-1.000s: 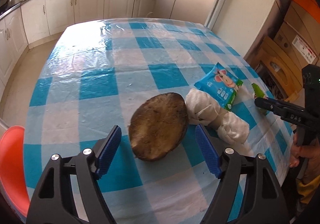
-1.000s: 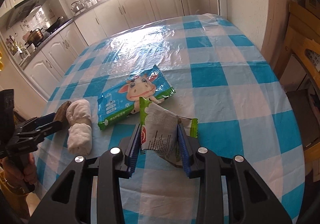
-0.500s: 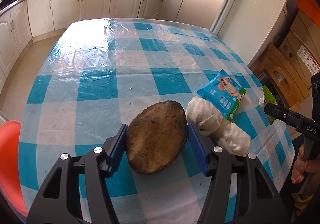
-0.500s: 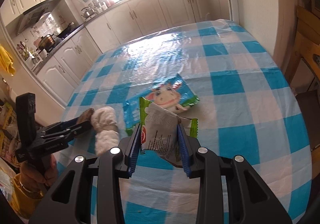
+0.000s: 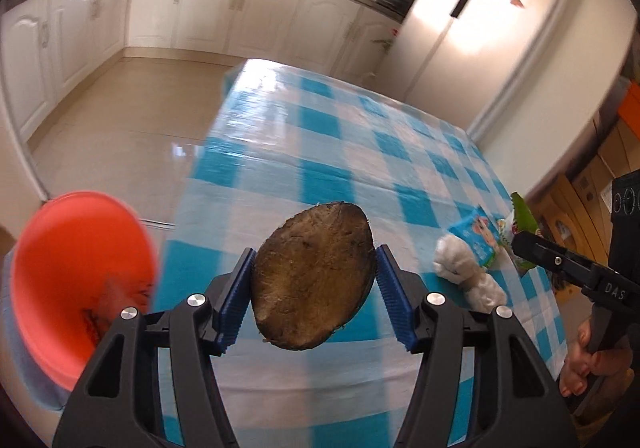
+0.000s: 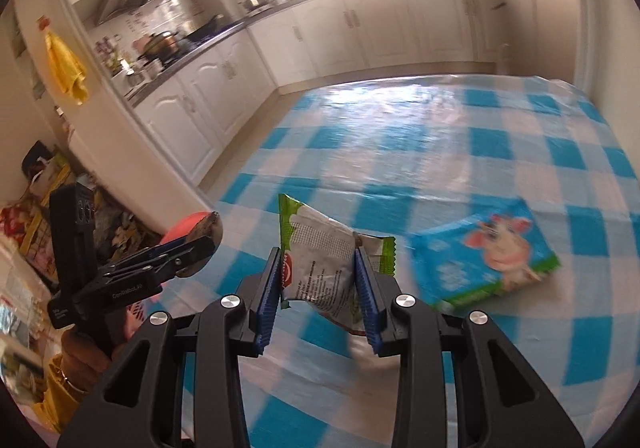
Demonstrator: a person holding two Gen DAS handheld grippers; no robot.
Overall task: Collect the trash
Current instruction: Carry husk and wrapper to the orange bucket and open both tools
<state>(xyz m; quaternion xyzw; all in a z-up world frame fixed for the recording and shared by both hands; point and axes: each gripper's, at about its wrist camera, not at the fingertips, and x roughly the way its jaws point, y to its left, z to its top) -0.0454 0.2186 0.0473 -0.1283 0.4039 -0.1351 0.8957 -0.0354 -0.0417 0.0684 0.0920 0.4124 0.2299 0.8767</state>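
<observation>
My left gripper [image 5: 314, 298] is shut on a brown coconut shell half [image 5: 312, 276] and holds it in the air above the table's near left edge. My right gripper [image 6: 316, 294] is shut on a crumpled green and white snack wrapper [image 6: 320, 266], lifted off the table. A red bin [image 5: 76, 280] stands on the floor to the left of the table; it shows as a red rim [image 6: 188, 226] behind the left gripper in the right wrist view. A blue cow-print packet [image 6: 486, 256] and a white crumpled tissue [image 5: 468, 272] lie on the table.
The table carries a blue and white checked cloth [image 5: 340, 152]. White kitchen cabinets [image 5: 160, 8] line the far wall, with a fridge [image 5: 500, 20] at the back right. Cardboard boxes [image 5: 600, 168] stand right of the table. Clutter sits on the floor at the left [image 6: 40, 208].
My left gripper has closed on the coconut shell, lifted it and swung left toward the red bin. My right gripper has lifted the wrapper and turned left too.
</observation>
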